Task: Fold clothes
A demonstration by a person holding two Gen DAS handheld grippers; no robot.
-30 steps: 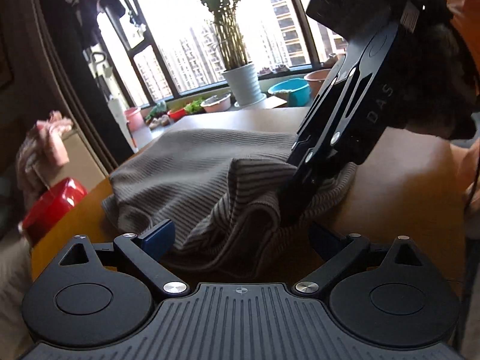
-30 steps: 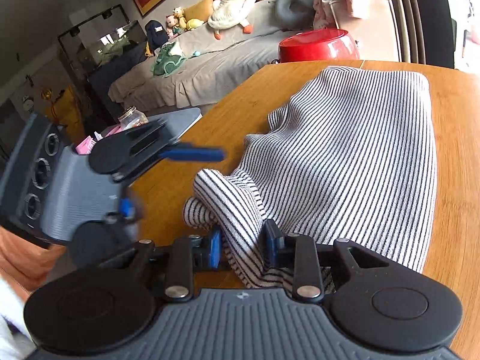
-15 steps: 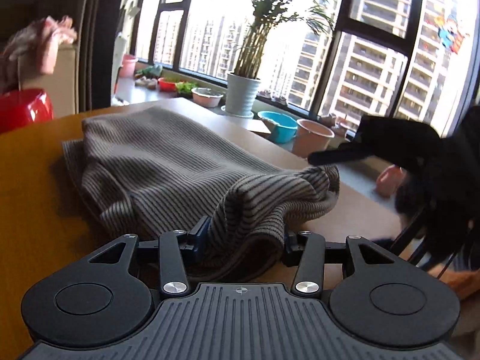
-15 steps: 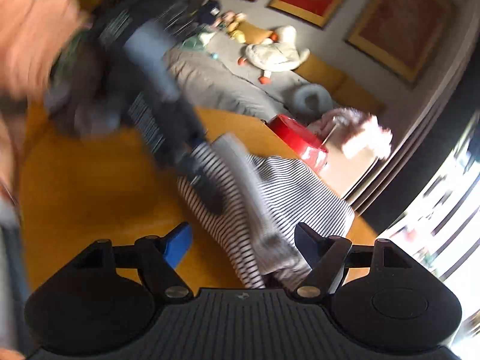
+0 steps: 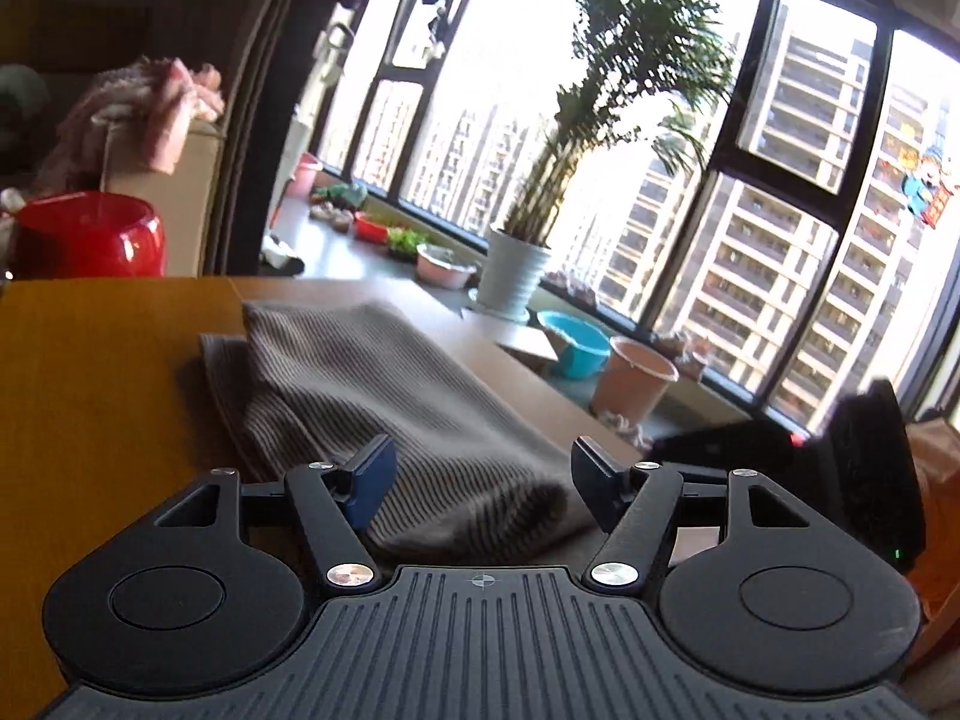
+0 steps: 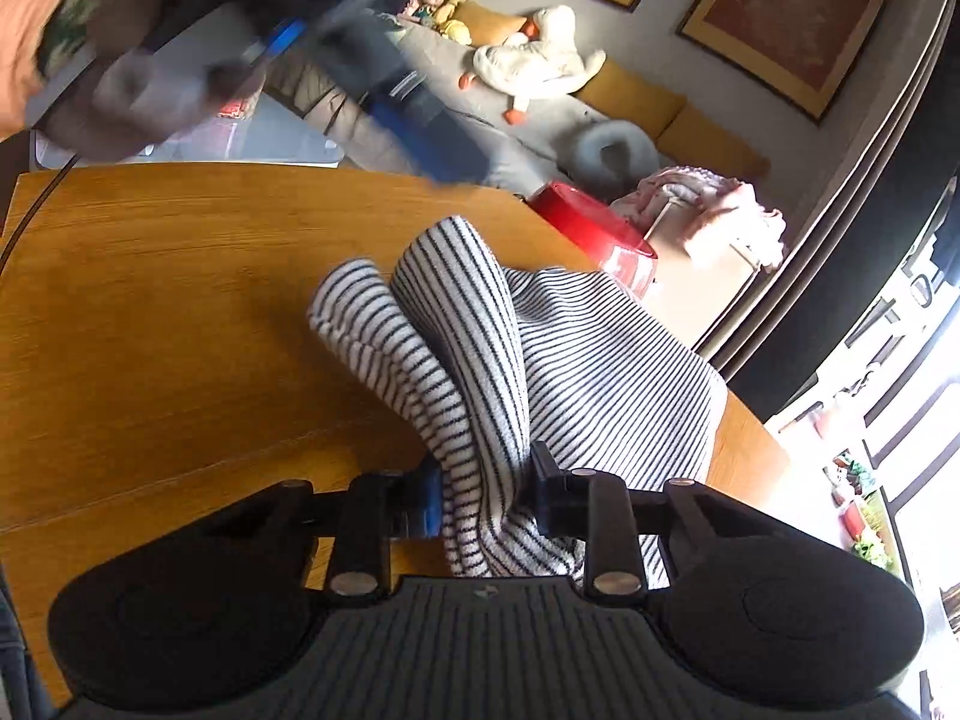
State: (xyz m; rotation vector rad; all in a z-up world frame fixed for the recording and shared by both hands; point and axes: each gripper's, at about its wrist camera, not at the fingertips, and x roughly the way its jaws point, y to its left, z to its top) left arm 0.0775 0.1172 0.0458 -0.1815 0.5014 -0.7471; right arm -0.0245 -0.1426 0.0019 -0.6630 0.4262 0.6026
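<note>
A black-and-white striped knit garment lies on the wooden table. My right gripper is shut on a raised fold of the garment near its near edge, lifting a ridge of cloth. In the left wrist view the garment lies flatter, with a rolled near edge. My left gripper is open and empty, just above that near edge. The left gripper shows blurred at the upper left of the right wrist view.
A red bowl sits off the table's far edge by a cream box with pink cloth. A sofa with plush toys stands behind. A potted plant and small tubs line the windowsill.
My left gripper let go of the garment fold, opened and drew back. My right gripper, open half a second ago, has shut on the garment again and lifted a fold.
</note>
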